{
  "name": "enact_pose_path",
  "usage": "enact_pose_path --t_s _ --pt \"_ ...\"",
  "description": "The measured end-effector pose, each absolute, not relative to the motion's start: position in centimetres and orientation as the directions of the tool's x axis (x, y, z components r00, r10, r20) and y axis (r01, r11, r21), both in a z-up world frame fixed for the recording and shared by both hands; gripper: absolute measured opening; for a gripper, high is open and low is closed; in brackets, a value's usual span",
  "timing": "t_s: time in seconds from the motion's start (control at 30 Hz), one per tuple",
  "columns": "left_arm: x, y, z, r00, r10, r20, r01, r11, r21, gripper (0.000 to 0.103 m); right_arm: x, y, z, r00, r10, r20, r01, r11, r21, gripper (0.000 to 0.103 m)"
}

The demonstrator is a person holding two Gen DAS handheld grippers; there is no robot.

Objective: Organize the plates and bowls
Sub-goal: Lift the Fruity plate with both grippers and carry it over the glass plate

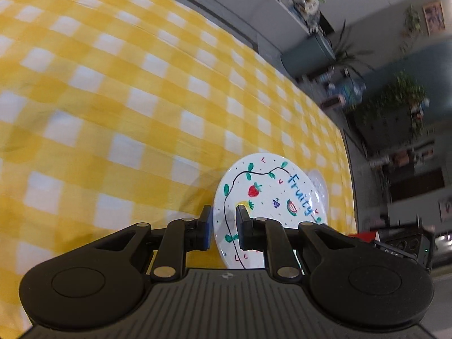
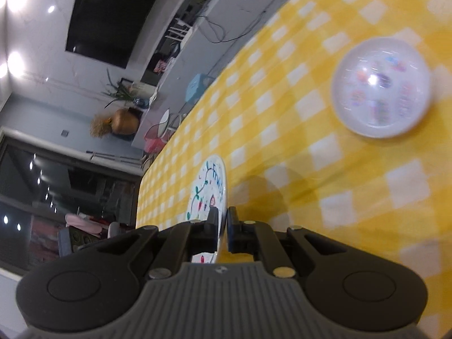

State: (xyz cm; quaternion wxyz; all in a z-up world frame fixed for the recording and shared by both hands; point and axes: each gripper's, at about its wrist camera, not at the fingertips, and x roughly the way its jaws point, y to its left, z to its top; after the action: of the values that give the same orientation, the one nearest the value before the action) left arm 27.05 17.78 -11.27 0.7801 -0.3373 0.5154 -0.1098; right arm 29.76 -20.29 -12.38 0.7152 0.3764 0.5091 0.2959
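A white plate painted with fruits [image 1: 265, 195] is being gripped at its rim by the left gripper [image 1: 223, 223], above the yellow checked tablecloth [image 1: 113, 84]. A second fruit plate [image 2: 210, 189] is being clenched edge-on by the right gripper [image 2: 223, 223]. A white bowl [image 2: 381, 87] is lying on the cloth, well apart.

Each fisheye sat just behind its own hand-held gripper, looking forward along the fingers and steeply rolled — close above the desk [image 1: 113, 99]. Both views shared the fruit plate [image 1: 268, 192] and checked cloth.
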Motion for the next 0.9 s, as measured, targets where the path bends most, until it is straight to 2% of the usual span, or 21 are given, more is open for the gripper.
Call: enact_pose_path --t_s 0.3,0.57,0.9 --pt "28.7 13.2 -10.9 0.317 -0.543 -0.777 -0.048 0.81 -0.585 0.019 26.8 -24.2 -13.1 0.32 0.775 -0.545 0.054 0.559 0.827 0.004" --pt "28.3 10.1 -9.3 0.267 -0.572 -0.776 0.037 0.81 -0.585 0.019 22.5 -26.4 -11.1 0.342 0.756 -0.559 0.066 0.574 0.816 0.005" --pt "27.2 5.9 -8.5 0.189 -0.579 -0.794 0.19 0.814 -0.549 0.019 16.2 -29.1 -11.4 0.413 0.712 -0.568 0.136 0.568 0.812 0.006"
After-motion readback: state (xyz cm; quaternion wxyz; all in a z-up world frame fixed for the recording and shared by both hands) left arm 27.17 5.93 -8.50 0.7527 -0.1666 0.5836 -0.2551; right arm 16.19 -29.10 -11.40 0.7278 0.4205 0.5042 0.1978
